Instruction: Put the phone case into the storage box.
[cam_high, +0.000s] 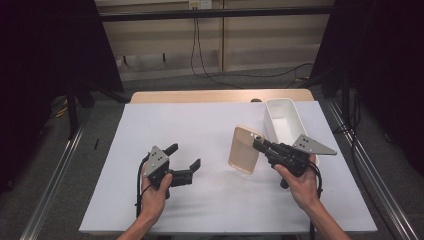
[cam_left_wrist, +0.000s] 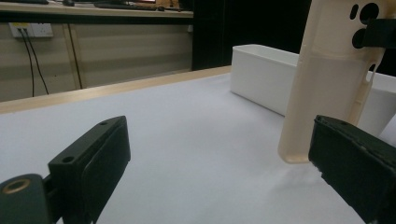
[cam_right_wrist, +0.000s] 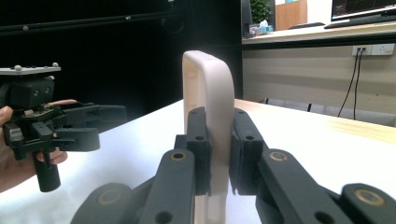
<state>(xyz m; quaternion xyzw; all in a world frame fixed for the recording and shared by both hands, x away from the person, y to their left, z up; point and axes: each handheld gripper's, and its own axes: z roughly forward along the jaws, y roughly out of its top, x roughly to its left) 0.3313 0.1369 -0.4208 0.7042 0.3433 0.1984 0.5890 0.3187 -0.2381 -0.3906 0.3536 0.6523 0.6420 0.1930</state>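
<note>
A white tray (cam_high: 285, 118) is sitting at the far right of the counter (cam_high: 200, 130), which is wearing a white sheet. Black cables (cam_high: 200, 55) are hanging down the wooden wall panel (cam_high: 165, 40) behind it.

Even, soft light falls from above on the white bench (cam_high: 210, 200), and shadows under things are faint. Both flanks of the high view sink into near black. In the left gripper view the near black jaws blur softly, the far wall dim. The right gripper view is dark at left, brighter at right, grainy throughout.
</note>
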